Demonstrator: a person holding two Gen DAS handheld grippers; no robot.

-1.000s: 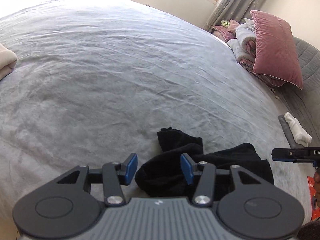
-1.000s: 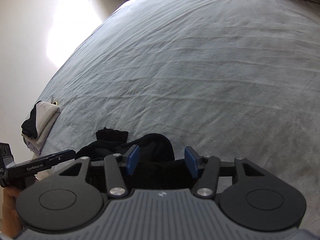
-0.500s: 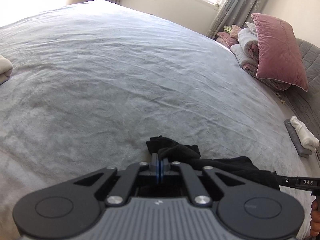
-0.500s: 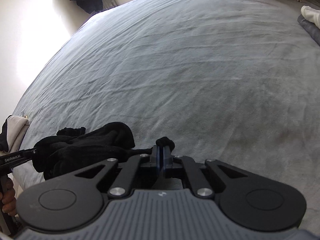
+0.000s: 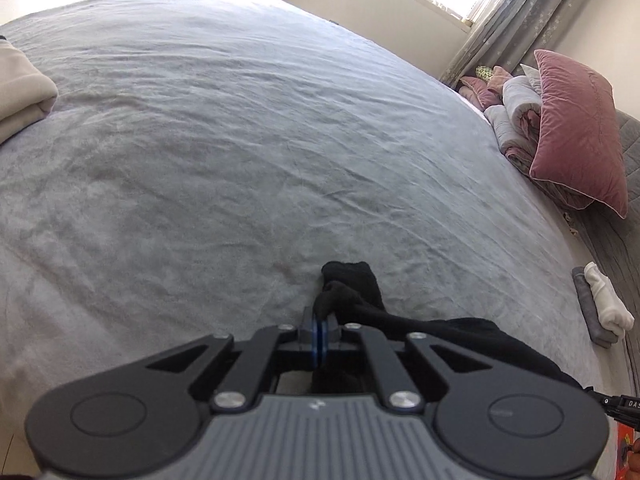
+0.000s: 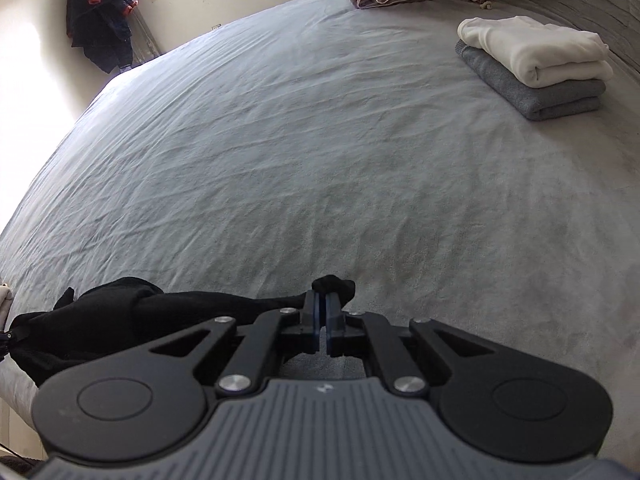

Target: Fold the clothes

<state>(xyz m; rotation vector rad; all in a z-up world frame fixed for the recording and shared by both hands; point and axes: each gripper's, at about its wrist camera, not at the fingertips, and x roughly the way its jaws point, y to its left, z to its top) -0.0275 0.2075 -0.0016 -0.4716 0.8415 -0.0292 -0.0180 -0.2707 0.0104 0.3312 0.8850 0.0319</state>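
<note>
Grey plush bedding [image 5: 224, 152] is spread wide and bare ahead, with a folded cream garment [image 5: 22, 92] at its left edge. One black crumpled garment [image 6: 120, 312] is stretched along the near edge, pinched by the clenched left tool [image 5: 319, 334] and the clenched right tool [image 6: 323, 322]. Folding is judged barely begun. A folded white-on-grey stack [image 6: 532, 68] lies finished at the right, pink pillows [image 5: 576, 136] beyond.
</note>
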